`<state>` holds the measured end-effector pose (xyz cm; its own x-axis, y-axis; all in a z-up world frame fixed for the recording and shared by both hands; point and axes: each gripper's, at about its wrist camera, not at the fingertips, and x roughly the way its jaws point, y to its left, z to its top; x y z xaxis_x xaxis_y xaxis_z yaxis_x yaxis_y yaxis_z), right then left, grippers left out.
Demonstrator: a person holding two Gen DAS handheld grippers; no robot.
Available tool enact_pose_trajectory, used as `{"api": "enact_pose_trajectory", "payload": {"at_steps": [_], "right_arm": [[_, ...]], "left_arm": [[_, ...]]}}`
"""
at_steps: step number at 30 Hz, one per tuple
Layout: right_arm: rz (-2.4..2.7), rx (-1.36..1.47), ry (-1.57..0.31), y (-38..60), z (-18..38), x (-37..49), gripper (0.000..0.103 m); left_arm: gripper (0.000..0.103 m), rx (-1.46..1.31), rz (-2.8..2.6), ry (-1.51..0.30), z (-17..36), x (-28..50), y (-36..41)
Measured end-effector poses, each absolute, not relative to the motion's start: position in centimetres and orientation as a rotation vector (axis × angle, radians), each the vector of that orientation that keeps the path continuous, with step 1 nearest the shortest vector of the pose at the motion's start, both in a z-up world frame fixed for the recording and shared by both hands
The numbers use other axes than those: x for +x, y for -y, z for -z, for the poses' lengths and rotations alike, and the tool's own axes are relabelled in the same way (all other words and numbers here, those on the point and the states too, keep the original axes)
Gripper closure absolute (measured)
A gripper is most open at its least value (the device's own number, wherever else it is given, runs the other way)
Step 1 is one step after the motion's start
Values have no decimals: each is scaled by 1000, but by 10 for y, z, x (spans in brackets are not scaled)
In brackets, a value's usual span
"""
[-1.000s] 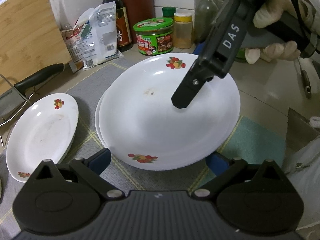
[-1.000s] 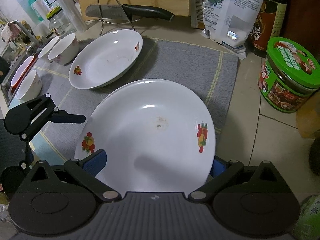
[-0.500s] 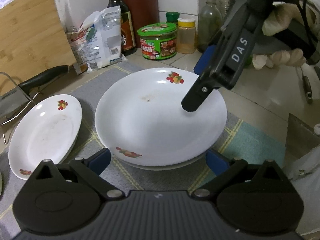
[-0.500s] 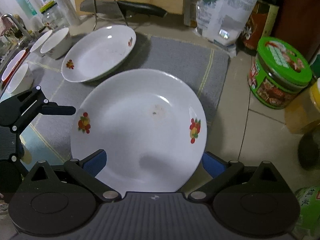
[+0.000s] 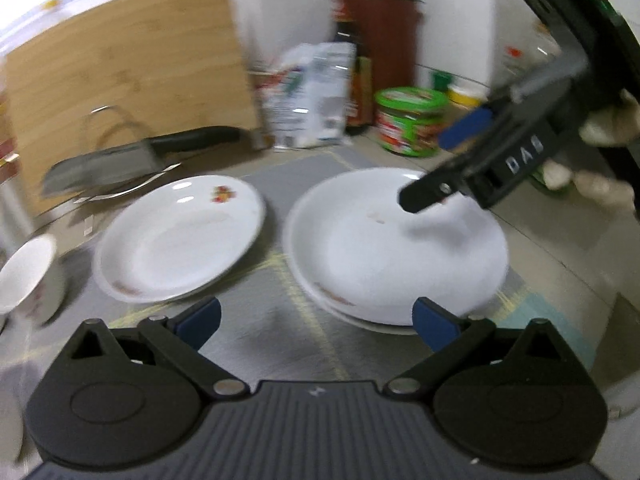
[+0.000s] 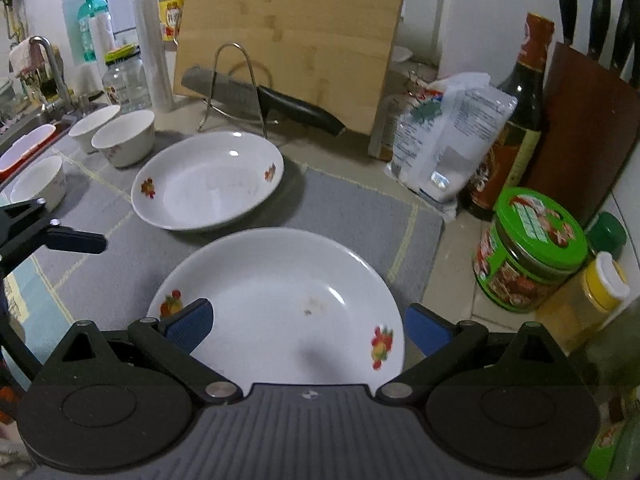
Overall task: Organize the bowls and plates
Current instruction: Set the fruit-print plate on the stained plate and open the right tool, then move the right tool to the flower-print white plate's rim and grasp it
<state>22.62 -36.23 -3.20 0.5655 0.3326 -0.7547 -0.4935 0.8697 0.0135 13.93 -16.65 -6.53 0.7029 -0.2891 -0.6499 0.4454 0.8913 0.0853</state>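
Right claw [image 6: 308, 326] spread above stacked plates [image 6: 280, 300], apparently clear of rim.

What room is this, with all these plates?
Most likely a home kitchen counter: there's a sink tap, a wooden cutting board with a big knife beside it, and sauce bottles.

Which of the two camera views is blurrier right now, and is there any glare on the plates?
Left wrist view: motion blur smears the cleaver, the cutting board and the stacked plates. Right wrist view: mostly sharp, fisheye bending at the edges, small glare spots on the near plate and the far plate.
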Motion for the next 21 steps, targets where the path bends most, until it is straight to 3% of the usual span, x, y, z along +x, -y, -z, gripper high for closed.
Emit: {"api": "enact_pose_trajectory", "payload": {"at_steps": [8,21], "right_arm": [[-573,-217,-794,340,29,235,0],[-489,-148,-882,299,43,268,0]], "left_arm": [[1,69,121,-695,55,130,136],[1,120,143,-738,88,180,83]]}}
